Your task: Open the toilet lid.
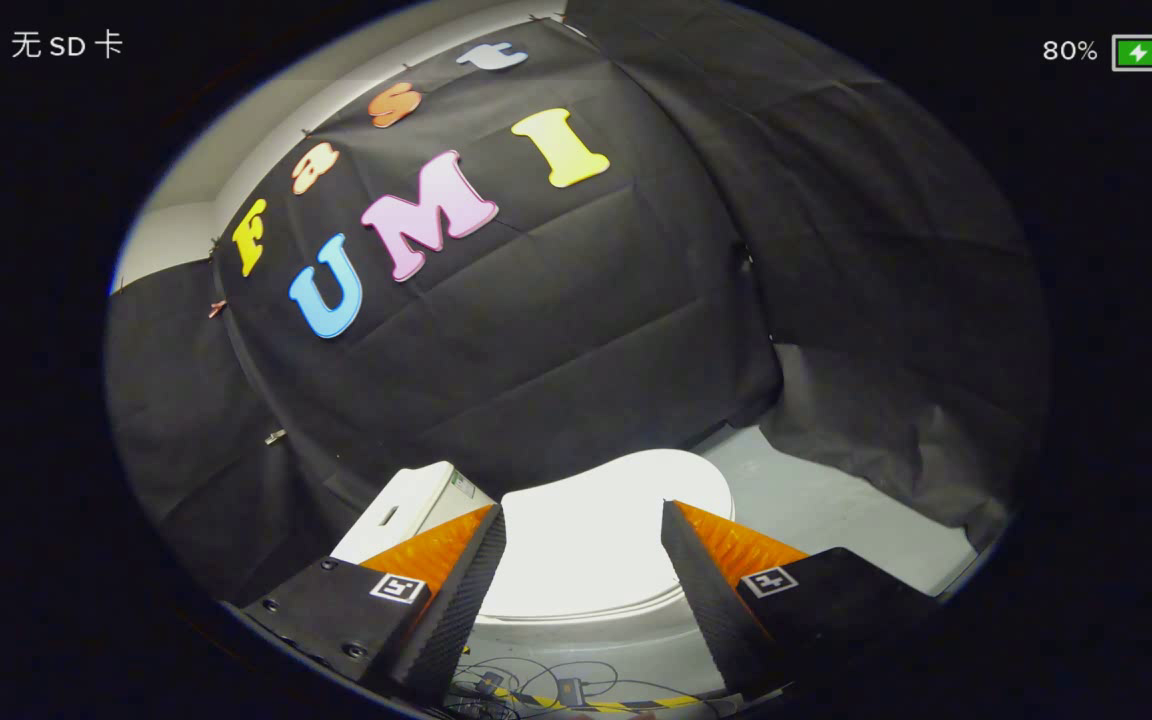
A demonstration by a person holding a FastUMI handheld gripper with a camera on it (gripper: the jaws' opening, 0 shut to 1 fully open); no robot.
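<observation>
Toilet lid (586,540), one white oval, lies closed and flat on the bowl, seen in the gap between the fingers and just beyond their tips. The gripper (584,520) hangs above it with its two fingers spread wide, holding nothing; whether the tips touch the lid cannot be told. One finger (456,590) stands at about 8 o'clock from the lid's middle, the other (711,590) at about 4 o'clock. One white tank (416,505) sits at 10 o'clock from the lid, just beside it, against the black cloth wall (556,350). Pale floor (836,510) runs off at 3 o'clock. A tangle of thin cables (536,690) and one yellow-and-black striped strip (626,706) lie at 6 o'clock, below the bowl's front.
</observation>
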